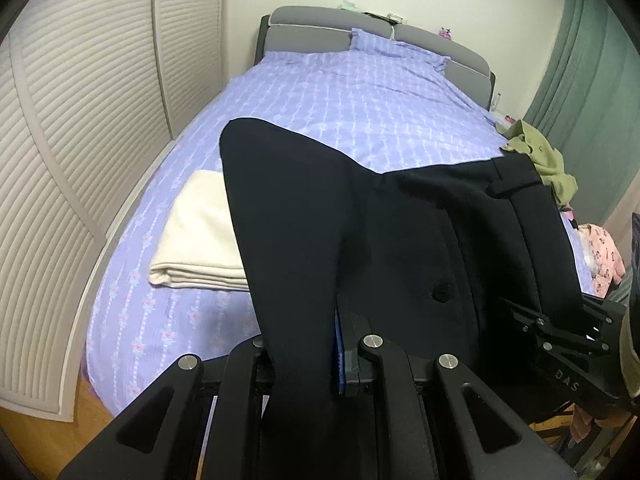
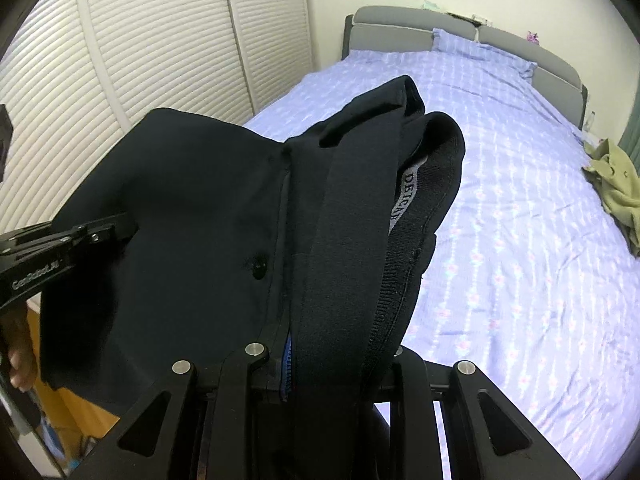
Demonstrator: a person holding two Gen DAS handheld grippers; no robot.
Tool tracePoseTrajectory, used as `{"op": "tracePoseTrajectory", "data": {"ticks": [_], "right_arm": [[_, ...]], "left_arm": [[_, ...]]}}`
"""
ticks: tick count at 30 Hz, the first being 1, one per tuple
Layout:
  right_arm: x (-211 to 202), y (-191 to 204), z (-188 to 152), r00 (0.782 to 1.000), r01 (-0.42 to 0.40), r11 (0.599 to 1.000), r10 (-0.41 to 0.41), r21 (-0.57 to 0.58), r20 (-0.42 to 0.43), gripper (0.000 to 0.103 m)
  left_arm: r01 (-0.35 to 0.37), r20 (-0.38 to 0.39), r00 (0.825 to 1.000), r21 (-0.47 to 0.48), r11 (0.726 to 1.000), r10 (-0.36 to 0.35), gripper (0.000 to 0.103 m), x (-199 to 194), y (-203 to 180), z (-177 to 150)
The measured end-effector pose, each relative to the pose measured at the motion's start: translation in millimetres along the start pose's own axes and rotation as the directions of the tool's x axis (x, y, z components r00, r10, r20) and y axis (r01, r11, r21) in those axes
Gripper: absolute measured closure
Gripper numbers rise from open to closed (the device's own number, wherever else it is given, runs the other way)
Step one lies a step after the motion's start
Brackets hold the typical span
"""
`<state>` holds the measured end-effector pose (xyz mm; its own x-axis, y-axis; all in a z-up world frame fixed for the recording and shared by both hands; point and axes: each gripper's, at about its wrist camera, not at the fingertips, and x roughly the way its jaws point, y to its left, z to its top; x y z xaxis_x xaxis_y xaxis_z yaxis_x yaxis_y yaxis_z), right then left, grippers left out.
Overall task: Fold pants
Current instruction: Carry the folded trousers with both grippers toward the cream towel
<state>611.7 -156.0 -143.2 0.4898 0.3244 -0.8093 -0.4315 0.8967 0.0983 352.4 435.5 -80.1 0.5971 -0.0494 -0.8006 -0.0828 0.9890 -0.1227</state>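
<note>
Dark navy pants (image 1: 320, 208) hang in the air above a bed with a lilac sheet (image 1: 360, 92), held up by both grippers. My left gripper (image 1: 308, 360) is shut on a fold of the fabric, which drapes over its fingers; a button (image 1: 442, 293) shows to its right. In the right wrist view, my right gripper (image 2: 332, 360) is shut on the pants (image 2: 192, 208) at the waistband (image 2: 404, 200), whose grey inner label faces the camera. Each gripper shows in the other's view: the right gripper (image 1: 516, 312) at the waistband edge, the left gripper (image 2: 120, 228) at the fabric's left side.
A folded cream cloth (image 1: 200, 236) lies on the bed's near left part. An olive garment (image 1: 548, 160) and a pink garment (image 1: 604, 252) sit at the bed's right edge. Louvered closet doors (image 1: 80, 160) stand left, a grey headboard (image 1: 320, 20) at the far end. A hand (image 2: 20, 360) holds the left gripper.
</note>
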Motion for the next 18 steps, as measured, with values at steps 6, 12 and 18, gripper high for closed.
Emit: {"op": "tracePoseTrajectory", "data": {"ticks": [6, 12, 18], "right_arm": [[19, 15, -4, 1.000, 0.007, 0.997, -0.005, 0.076, -0.024, 0.080], [62, 13, 7, 0.999, -0.011, 0.987, 0.020, 0.160, -0.050, 0.080], [115, -33, 40, 0.999, 0.001, 0.979, 0.007, 0.203, -0.039, 0.080]], "left_arm": [[0.044, -0.030, 0.999, 0.018, 0.999, -0.044, 0.089, 20, 79, 23], [0.084, -0.068, 0.994, 0.049, 0.995, -0.081, 0.089, 68, 154, 67], [0.130, -0.096, 0.988, 0.059, 0.990, -0.124, 0.089, 135, 209, 112]]}}
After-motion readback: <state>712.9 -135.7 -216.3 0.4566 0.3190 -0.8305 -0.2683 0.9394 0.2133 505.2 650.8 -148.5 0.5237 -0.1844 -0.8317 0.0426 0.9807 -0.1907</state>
